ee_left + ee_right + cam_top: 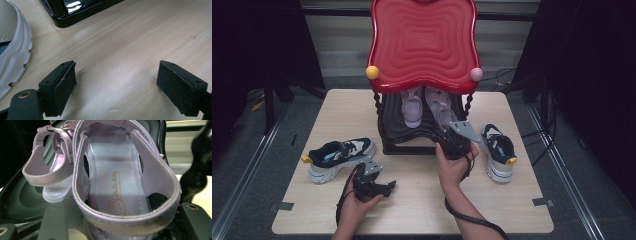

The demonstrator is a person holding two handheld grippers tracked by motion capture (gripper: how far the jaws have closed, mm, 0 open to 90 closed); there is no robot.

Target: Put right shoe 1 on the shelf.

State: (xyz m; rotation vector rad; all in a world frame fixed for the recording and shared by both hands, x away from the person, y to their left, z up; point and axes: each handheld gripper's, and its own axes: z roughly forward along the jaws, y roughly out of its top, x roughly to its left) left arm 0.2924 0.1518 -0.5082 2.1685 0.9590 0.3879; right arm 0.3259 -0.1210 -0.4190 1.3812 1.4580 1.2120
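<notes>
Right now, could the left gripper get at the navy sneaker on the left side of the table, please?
Probably yes. The left gripper rests open on bare table, jaws empty, and the navy sneaker lies just beside it; its white sole shows at the left gripper view's edge, with nothing between them.

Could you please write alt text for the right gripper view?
A lilac sandal sits heel-first between the right gripper jaws, on a black shelf. A second sandal lies behind it to the left.

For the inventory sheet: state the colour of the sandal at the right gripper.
Pale metallic lilac-pink sandal, with orange print on its insole; clearest in the right gripper view.
</notes>
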